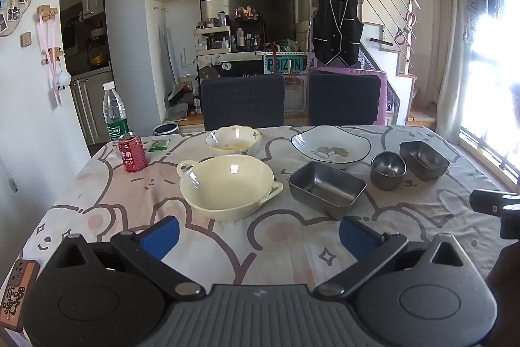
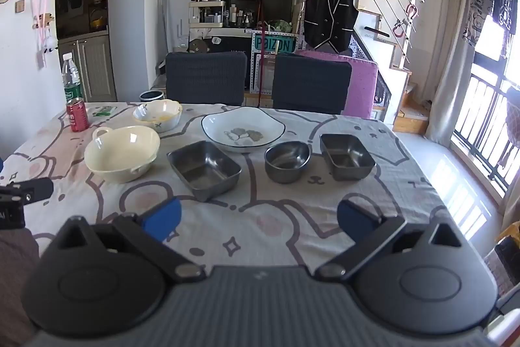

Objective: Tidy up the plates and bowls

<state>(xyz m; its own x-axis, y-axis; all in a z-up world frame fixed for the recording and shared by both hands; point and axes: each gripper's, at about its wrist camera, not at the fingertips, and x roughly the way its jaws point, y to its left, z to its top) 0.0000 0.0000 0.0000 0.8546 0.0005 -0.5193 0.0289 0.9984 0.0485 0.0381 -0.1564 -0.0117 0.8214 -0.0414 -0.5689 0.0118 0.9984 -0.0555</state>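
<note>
A cream bowl with two handles sits left of centre on the cartoon tablecloth. Behind it stands a small floral bowl. A white plate with a dark rim lies at the back. In front of it are a rectangular metal tray, a round metal bowl and a second metal tray. My left gripper is open over the near cloth, short of the cream bowl. My right gripper is open, short of the metal tray.
A red drink can, a water bottle and a green packet stand at the back left. Two dark chairs face the table's far edge. A window with bars is on the right.
</note>
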